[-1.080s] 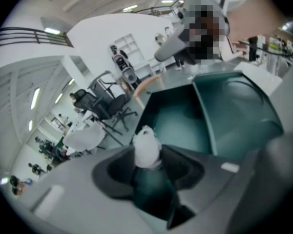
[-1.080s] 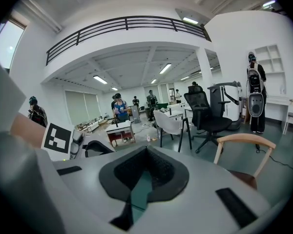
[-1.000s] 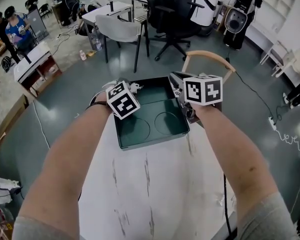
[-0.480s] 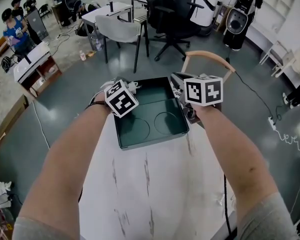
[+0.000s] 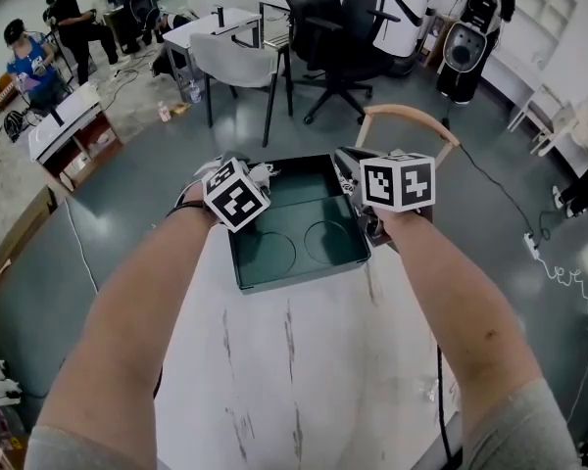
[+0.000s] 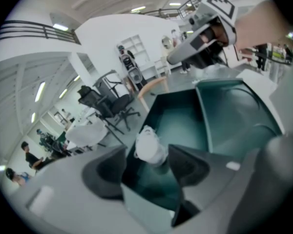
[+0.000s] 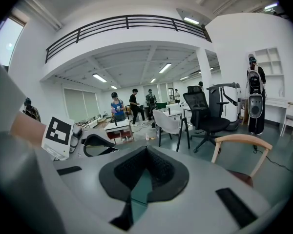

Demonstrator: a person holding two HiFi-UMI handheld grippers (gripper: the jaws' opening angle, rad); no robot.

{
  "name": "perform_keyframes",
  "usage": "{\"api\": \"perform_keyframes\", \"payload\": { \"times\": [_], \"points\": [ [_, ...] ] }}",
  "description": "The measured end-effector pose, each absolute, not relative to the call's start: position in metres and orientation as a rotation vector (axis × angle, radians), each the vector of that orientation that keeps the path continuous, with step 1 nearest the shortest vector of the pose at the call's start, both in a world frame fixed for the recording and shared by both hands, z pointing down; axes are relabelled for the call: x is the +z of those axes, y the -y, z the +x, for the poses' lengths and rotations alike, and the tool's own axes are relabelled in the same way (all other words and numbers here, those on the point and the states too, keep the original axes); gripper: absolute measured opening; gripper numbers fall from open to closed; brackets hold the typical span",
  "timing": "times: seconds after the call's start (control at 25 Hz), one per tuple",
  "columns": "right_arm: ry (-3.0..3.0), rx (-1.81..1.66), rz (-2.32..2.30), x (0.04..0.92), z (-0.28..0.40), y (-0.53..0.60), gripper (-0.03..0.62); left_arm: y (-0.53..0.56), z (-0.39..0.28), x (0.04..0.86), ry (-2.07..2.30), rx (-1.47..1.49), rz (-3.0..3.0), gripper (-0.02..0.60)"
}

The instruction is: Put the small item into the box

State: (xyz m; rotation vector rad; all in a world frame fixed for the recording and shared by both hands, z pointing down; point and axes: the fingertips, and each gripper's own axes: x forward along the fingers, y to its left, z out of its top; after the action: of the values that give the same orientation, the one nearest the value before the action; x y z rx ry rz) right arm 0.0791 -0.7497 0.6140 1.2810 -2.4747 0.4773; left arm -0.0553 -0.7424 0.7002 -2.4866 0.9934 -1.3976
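Note:
A dark green box [image 5: 274, 253] stands on the white table, with both grippers at its far end. My left gripper [image 6: 146, 167] hangs over the box's inside [image 6: 178, 116]. Its jaws have just been opening and stand wide apart. The small white item [image 6: 149, 147] sits loose between them, close to the right pad [image 6: 188, 165] and well off the left one. My right gripper [image 7: 145, 172] is shut on the thin green wall [image 7: 139, 189] at the box's right side. Its marker cube [image 5: 397, 179] hides the jaws in the head view.
A wooden chair [image 5: 407, 116] stands just behind the box. The white marbled table [image 5: 294, 360] stretches toward me, with a black cable [image 5: 439, 380] at its right edge. Office chairs, desks and people fill the room's far left.
The left gripper's marker cube has tilted and shifted slightly at the box's left corner. The right hand has kept still on the box. People in the background have walked about.

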Motion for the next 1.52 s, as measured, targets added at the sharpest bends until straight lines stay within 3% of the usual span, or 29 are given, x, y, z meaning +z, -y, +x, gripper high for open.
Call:
{"api": "perform_keyframes", "payload": {
  "times": [0.56,0.84,1.08,1.52],
  "points": [
    [2.434,0.466,1.334,0.578,0.090,0.733,0.008,0.739,-0.072,0.627,-1.208,-1.185,-2.593,0.251],
    [2.449,0.447,1.343,0.534,0.084,0.708,0.008,0.715,-0.081,0.569,-1.267,-1.027,-2.648,0.099],
    [2.449,0.417,1.369,0.487,0.080,0.673,0.008,0.673,-0.091,0.520,-1.351,-0.840,-2.765,0.008],
    [2.441,0.395,1.407,0.427,0.060,0.595,0.008,0.589,-0.102,0.443,-1.353,-0.614,-2.911,0.005]
  ]
}}
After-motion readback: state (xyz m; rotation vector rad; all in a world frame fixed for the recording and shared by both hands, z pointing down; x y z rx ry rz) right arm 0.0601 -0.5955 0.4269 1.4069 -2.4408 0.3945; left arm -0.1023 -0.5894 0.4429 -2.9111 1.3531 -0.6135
